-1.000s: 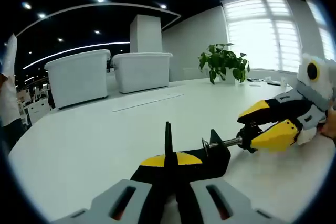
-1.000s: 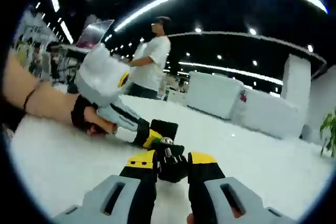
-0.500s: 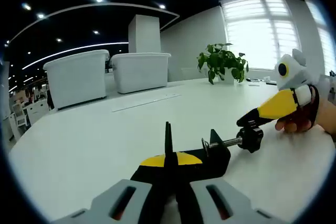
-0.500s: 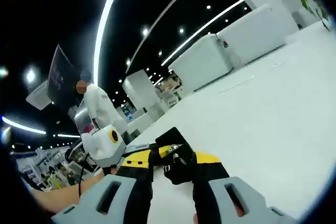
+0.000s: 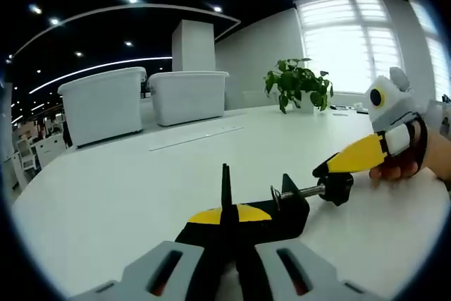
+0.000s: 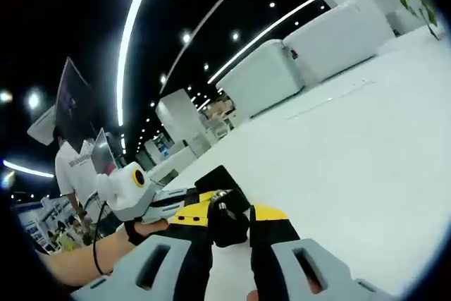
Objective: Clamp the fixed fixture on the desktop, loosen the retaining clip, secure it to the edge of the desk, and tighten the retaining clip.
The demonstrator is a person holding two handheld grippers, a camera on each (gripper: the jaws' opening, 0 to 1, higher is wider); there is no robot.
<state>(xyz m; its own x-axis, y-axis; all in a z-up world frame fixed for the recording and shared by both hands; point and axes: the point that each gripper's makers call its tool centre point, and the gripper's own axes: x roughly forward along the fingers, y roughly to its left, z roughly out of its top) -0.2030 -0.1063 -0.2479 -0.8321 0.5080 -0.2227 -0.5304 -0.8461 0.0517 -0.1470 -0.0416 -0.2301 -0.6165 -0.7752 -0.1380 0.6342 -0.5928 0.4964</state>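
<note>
My left gripper (image 5: 227, 211) is clamped on the black fixture (image 5: 285, 206) while my right gripper (image 6: 230, 213) pinches its screw knob (image 6: 227, 211).

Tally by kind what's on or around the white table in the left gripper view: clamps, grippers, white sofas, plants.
Clamp fixture: 1
Grippers: 2, the left gripper shut on the clamp body, the right gripper on the screw knob
White sofas: 2
Potted plant: 1
Total: 6
</note>
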